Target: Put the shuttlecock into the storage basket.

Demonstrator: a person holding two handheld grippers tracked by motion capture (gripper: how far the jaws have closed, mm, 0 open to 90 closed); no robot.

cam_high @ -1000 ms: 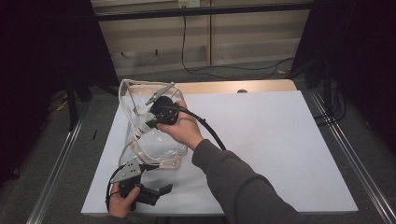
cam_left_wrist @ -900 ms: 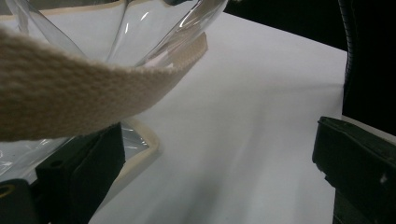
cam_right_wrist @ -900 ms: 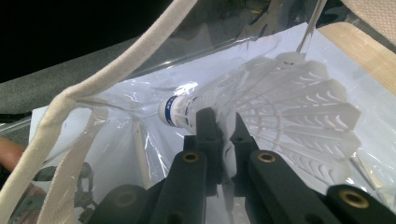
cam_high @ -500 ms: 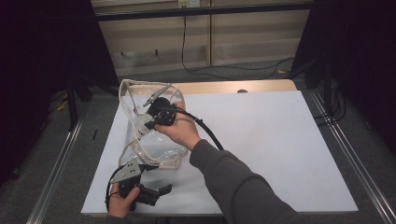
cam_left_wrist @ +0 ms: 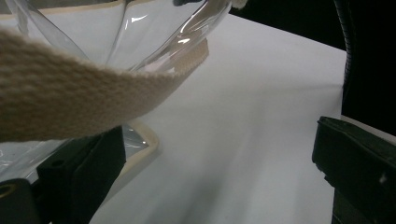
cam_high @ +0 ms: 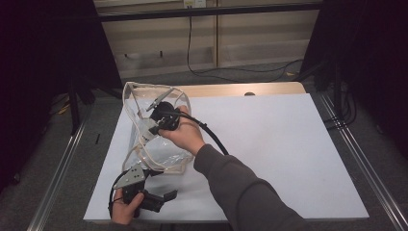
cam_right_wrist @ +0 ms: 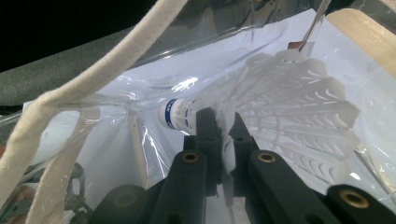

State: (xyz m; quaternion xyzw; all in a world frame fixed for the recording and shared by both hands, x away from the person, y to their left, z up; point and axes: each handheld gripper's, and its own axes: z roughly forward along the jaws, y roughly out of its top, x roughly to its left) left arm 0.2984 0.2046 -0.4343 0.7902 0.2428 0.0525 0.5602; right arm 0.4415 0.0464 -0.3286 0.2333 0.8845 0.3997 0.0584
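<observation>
A clear plastic bag (cam_high: 144, 144) with beige webbing trim lies on the left part of the white table (cam_high: 269, 144). My right gripper (cam_high: 161, 120) reaches into the bag's mouth. In the right gripper view it (cam_right_wrist: 223, 116) is shut on the skirt of a white shuttlecock (cam_right_wrist: 299, 107) with a blue-banded cork, clear bag wall (cam_right_wrist: 224, 42) all around. My left gripper (cam_high: 161, 192) rests at the near left edge by the bag's lower corner. Its jaws (cam_left_wrist: 219, 154) stand wide apart over bare table, and a webbing strap (cam_left_wrist: 70, 93) crosses just above the left one.
The right gripper's black cable (cam_high: 211, 137) runs back over the sleeve. A wooden strip (cam_high: 240, 89) shows at the table's far edge. Metal rails (cam_high: 365, 168) flank the table, and dark curtains stand at both sides.
My right gripper has edged slightly to the left inside the bag with the shuttlecock. The left gripper has stayed where it was.
</observation>
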